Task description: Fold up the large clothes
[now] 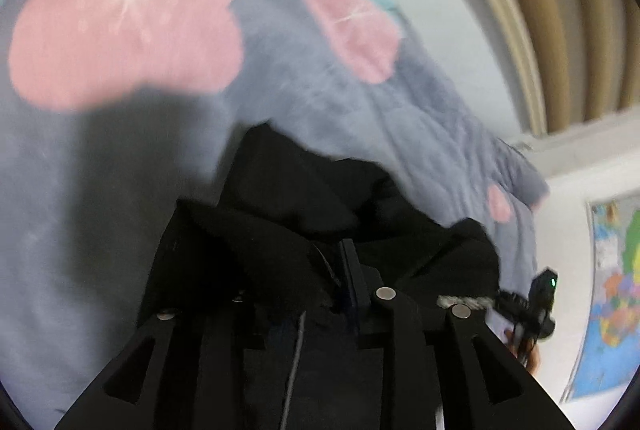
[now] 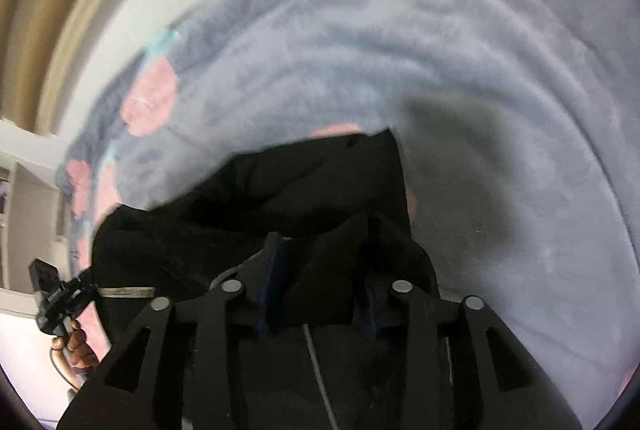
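Matt black cloth garment [image 1: 304, 190] lies on a fuzzy grey blanket [image 1: 360, 102].

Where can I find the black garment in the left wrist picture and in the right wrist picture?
Left wrist: the black garment fills the lower centre, bunched over the left gripper.
Right wrist: the black garment sits lower centre, draped over the right gripper.
Shared landmark: the grey blanket with pink patches behind it.

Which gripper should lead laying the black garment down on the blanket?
Probably neither alone: the left gripper and right gripper each appear shut on the black garment, above the grey blanket. Lower both together.
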`<state>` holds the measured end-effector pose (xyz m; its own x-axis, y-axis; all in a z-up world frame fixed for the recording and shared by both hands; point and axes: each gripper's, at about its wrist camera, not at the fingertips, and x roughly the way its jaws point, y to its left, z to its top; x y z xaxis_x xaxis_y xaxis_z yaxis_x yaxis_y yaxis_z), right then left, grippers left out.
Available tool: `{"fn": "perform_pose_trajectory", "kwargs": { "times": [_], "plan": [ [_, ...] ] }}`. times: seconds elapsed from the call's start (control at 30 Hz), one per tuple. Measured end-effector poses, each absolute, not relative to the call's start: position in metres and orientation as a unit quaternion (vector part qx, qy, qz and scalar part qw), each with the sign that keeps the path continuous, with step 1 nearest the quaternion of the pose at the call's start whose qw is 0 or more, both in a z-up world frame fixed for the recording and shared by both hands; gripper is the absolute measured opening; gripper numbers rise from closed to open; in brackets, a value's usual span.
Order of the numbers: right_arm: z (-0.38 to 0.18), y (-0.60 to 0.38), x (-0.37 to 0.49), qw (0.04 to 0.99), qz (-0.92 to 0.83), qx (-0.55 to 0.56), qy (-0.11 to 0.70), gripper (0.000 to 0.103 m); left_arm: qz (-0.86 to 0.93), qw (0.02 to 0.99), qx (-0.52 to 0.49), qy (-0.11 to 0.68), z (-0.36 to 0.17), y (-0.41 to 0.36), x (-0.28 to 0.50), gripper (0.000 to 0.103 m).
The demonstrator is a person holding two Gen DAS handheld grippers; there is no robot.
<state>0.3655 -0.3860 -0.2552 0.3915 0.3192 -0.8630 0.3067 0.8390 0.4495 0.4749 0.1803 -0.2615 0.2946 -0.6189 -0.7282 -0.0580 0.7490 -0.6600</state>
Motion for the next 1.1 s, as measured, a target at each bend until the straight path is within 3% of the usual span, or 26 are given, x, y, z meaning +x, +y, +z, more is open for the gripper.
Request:
{"fn": "perform_pose_trajectory", "kwargs": {
  "times": [0.1,0.13,0.2,0.3,0.37,0.4,0.53,0.77,1.03,1.07,1.1],
  "plan": [
    [-0.226,-0.396,0.35,0.791,0.015,0.304,0.53,0.047,-0.236,0.743,-0.296,0.552,-0.222,0.196,0.465,0.041],
    [-0.219,-0.398,0.345,0.792,0.019,0.308,0.527,0.05,-0.243,0.75,-0.286,0.545,-0.207,0.2,0.459,0.059],
    [-0.205,-0.397,0.337,0.795,0.029,0.309,0.521,0.051,-0.241,0.769,-0.266,0.529,-0.184,0.211,0.449,0.08],
    [-0.191,-0.392,0.327,0.806,0.028,0.291,0.515,0.056,-0.258,0.784,-0.278,0.491,-0.147,0.24,0.431,0.081],
    [-0.178,-0.39,0.32,0.823,0.021,0.265,0.502,0.066,-0.238,0.802,-0.274,0.475,-0.137,0.254,0.426,0.081],
    [-0.173,-0.389,0.318,0.83,0.017,0.252,0.497,0.068,-0.229,0.805,-0.271,0.475,-0.139,0.255,0.427,0.081],
    [-0.173,-0.387,0.321,0.848,0.008,0.209,0.486,0.09,-0.226,0.78,-0.293,0.504,-0.174,0.25,0.44,0.081],
    [-0.241,-0.384,0.362,0.836,0.016,0.142,0.53,0.09,-0.193,0.755,-0.238,0.579,-0.255,0.21,0.476,0.081],
    [-0.288,-0.384,0.39,0.817,0.051,0.117,0.562,0.089,-0.223,0.723,-0.278,0.591,-0.293,0.203,0.504,0.08],
    [-0.293,-0.384,0.393,0.814,0.058,0.125,0.565,0.08,-0.226,0.726,-0.282,0.586,-0.292,0.201,0.505,0.079],
    [-0.295,-0.384,0.394,0.812,0.065,0.131,0.565,0.068,-0.231,0.733,-0.283,0.573,-0.289,0.198,0.506,0.068]
  ]
}}
